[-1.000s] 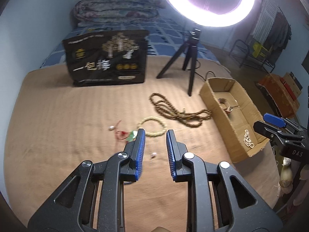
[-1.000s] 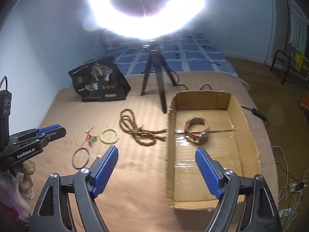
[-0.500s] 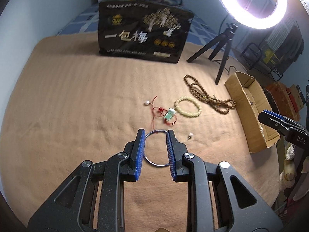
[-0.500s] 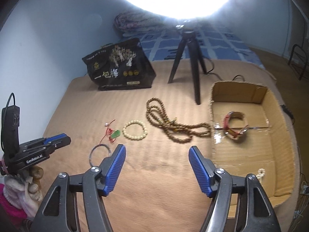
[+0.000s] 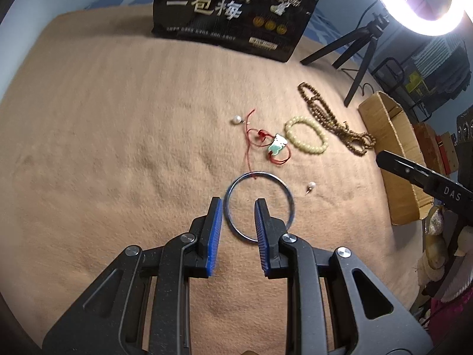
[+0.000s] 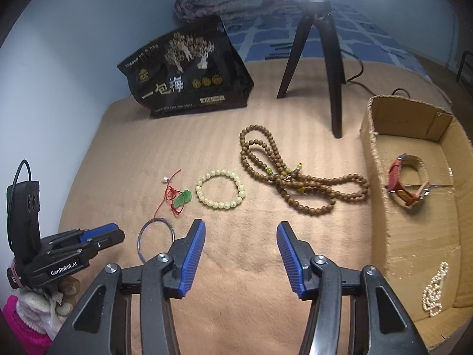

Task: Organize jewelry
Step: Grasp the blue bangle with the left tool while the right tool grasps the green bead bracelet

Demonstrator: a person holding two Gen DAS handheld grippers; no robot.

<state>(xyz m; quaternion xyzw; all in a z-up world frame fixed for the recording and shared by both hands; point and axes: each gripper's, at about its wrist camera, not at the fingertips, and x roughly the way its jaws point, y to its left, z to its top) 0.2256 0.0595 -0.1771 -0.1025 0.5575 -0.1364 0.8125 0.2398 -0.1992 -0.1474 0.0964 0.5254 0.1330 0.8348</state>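
A thin silver bangle (image 5: 257, 173) lies flat on the tan blanket. My left gripper (image 5: 238, 204) hangs low over it, its jaws narrowly apart around the bangle's left rim without pressing it. In the right wrist view the bangle (image 6: 155, 219) lies just right of the left gripper (image 6: 102, 235). My right gripper (image 6: 241, 227) hovers over bare blanket, jaws closing with nothing between them. Beyond it lie a cream bead bracelet (image 6: 198, 190), a green pendant on red cord (image 6: 183, 196) and a long brown bead necklace (image 6: 295, 180). Two loose pearl pieces (image 5: 236, 119) (image 5: 312, 185) lie near the bangle.
A cardboard box (image 6: 375, 177) at the right holds a red-strapped watch (image 6: 406, 183) and a pearl string (image 6: 434, 290). A black printed bag (image 6: 189, 82) and a tripod (image 6: 322, 59) under a ring light (image 5: 419, 9) stand at the back. A wall lies to the left.
The left gripper has come down and forward until its jaws straddle the bangle's rim. The right gripper has swung left, away from the box, and its jaws have narrowed.
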